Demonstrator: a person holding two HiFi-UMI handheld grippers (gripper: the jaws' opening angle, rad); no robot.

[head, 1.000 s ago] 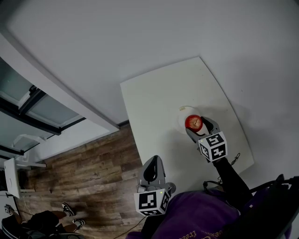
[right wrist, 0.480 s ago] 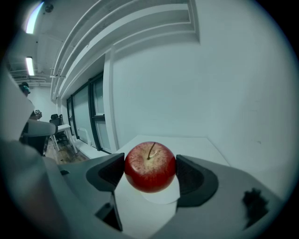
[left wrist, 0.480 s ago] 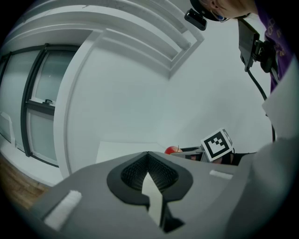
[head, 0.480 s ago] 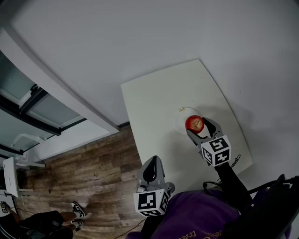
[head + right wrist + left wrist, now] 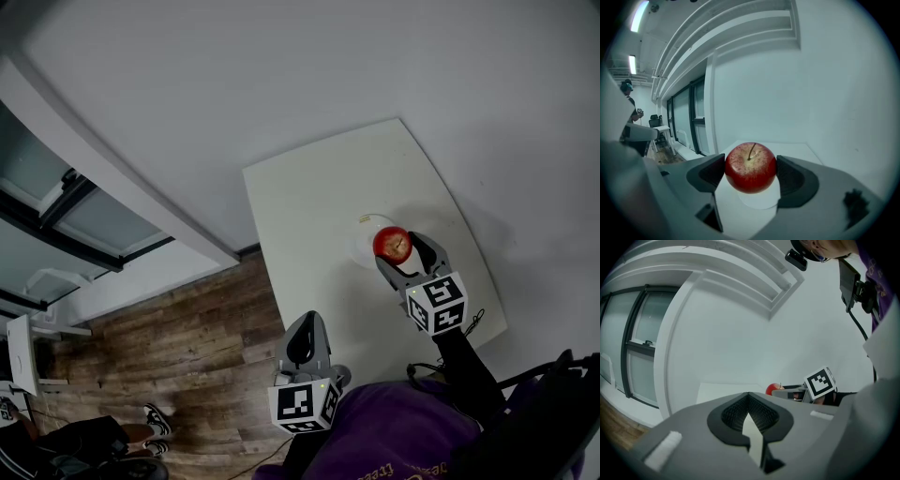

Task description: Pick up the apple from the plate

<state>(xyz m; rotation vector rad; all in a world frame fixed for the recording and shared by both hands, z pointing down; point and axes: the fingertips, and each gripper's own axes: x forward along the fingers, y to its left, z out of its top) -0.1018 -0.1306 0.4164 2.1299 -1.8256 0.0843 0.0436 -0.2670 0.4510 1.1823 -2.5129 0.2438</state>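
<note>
Here we go: my right gripper [image 5: 751,165] pinches the smooth, round red apple [image 5: 750,174] between its dark curved pads, stem up, flat white plate [image 5: 761,201] just below; my left gripper [image 5: 749,398] is closed, ribbed pads together

**Inspector:** Fruit, count?
**Clerk:** One apple [image 5: 392,243], red.
**Inspector:** Crockery?
**Clerk:** One plate [image 5: 757,201], white.
**Inspector:** Furniture carrying them?
**Clerk:** One desk [image 5: 309,216], pale top.
**Inspector:** Tools?
**Clerk:** Two: a left tool [image 5: 302,324] and a right tool [image 5: 402,251]. Two jaws on each, so four jaws in all. Each carries one marker cube [image 5: 302,405], which makes two cubes.
**Inspector:** Entered as counted.
</note>
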